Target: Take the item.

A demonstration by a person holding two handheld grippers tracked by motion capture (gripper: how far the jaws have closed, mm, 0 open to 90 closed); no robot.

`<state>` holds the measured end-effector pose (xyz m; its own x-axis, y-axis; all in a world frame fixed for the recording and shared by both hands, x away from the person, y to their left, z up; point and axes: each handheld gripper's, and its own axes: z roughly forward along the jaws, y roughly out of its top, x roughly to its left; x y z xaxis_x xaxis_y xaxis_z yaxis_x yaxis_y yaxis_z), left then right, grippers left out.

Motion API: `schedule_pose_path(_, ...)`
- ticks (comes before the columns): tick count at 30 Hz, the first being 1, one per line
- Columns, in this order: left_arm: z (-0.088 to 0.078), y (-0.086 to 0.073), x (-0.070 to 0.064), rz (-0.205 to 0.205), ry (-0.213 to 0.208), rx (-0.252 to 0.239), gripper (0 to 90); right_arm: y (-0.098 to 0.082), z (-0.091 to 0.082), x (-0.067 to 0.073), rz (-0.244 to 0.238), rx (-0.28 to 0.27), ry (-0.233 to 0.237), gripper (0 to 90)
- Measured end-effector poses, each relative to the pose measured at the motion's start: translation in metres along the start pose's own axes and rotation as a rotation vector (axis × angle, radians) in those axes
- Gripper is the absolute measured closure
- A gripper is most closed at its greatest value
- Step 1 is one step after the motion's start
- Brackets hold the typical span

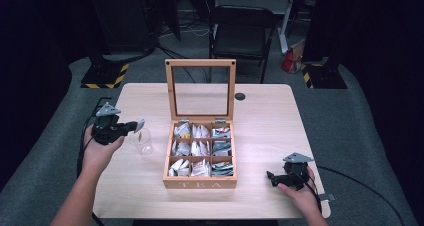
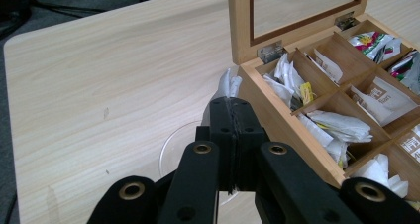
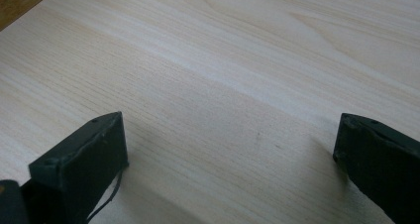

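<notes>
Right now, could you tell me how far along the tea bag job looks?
Done: the tea box stands open with its lid up, and a tea bag is out of it. In hand: the left gripper is shut on that tea bag, just above the clear glass. Left: dropping the bag into the glass. The right gripper rests open on the table.
</notes>
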<state>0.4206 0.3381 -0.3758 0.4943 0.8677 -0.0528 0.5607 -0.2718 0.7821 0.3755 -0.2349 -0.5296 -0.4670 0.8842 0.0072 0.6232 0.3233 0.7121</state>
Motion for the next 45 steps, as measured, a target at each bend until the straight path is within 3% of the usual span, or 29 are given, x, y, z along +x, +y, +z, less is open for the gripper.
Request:
schedule_pose_path(24,0.02,-0.023,0.008,-0.051,-0.001,0.025,89.6,0.0,0.0,0.0,0.001,0.001,0.0,0.0)
schedule_pose_path(45,0.026,-0.025,0.01,-0.054,0.01,0.053,88.0,0.0,0.0,0.0,0.001,0.0,0.0,0.0)
